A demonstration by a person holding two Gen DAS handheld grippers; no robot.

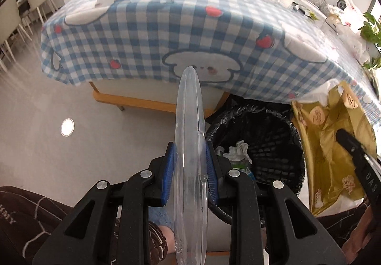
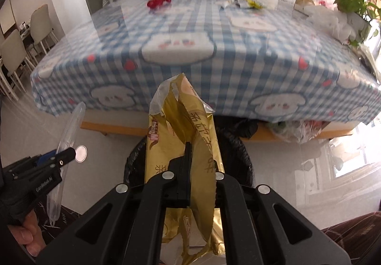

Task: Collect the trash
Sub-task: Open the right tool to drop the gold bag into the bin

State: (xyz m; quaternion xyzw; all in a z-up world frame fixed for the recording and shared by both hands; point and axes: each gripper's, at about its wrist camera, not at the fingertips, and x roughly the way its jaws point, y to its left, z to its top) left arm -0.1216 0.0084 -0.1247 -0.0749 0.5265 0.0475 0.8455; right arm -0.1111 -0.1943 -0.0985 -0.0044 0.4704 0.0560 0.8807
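Two hand-held grippers hover above a round trash bin [image 1: 259,146] lined with a black bag, which stands on the pale floor just in front of a table covered by a blue-and-white checked tablecloth [image 1: 147,34].

The left gripper [image 1: 189,162] is clamped on a clear plastic lid [image 1: 189,146] held on edge, its blue pads pressing both faces. The lid's long axis runs straight ahead along the fingers, toward the table. This gripper sits just left of the bin's rim, over bare floor, so the lid lies beside the opening rather than above it.

The right gripper [image 2: 190,160] is closed on a torn gold snack wrapper [image 2: 188,136]. The wrapper stands up past the fingertips and also hangs down below them. In the right wrist view it hangs directly over the bin [image 2: 238,153], so the right hand is the nearer one to a drop. It would probably only need to release; the left hand would first need to shift right across the rim.

Crumpled white paper [image 1: 238,149] already lies inside the bin. The bin's far edge tucks under the overhanging tablecloth, so room is tight on that side, while the floor to the left is open.

More trash waits on the tabletop beyond the bin: a red crumpled item [image 2: 158,2] at the far left and small scraps [image 2: 240,3] at the far right.
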